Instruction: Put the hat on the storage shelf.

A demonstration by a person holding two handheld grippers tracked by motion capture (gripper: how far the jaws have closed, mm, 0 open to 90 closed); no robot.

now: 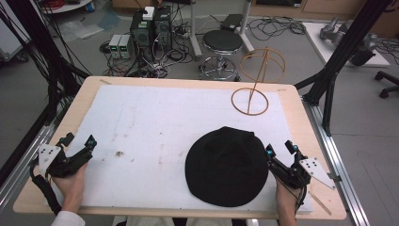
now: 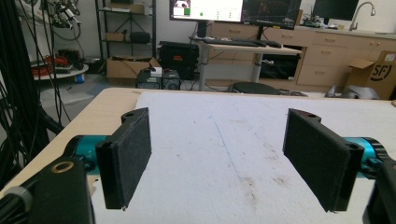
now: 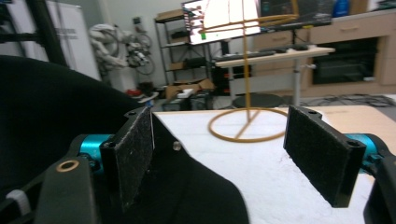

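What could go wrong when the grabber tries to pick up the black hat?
The right gripper is open at the hat's edge, so it might pinch only a thin bit of brim and let the floppy hat slip. The wire stand looks light and thin, so a bump could tip it. The left gripper is open and far from the hat, so it can't help steady it yet.

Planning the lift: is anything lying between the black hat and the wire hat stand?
Nothing visible does. Only bare white mat lies between the black hat and the wire hat stand; the right claw is open at the hat's edge.
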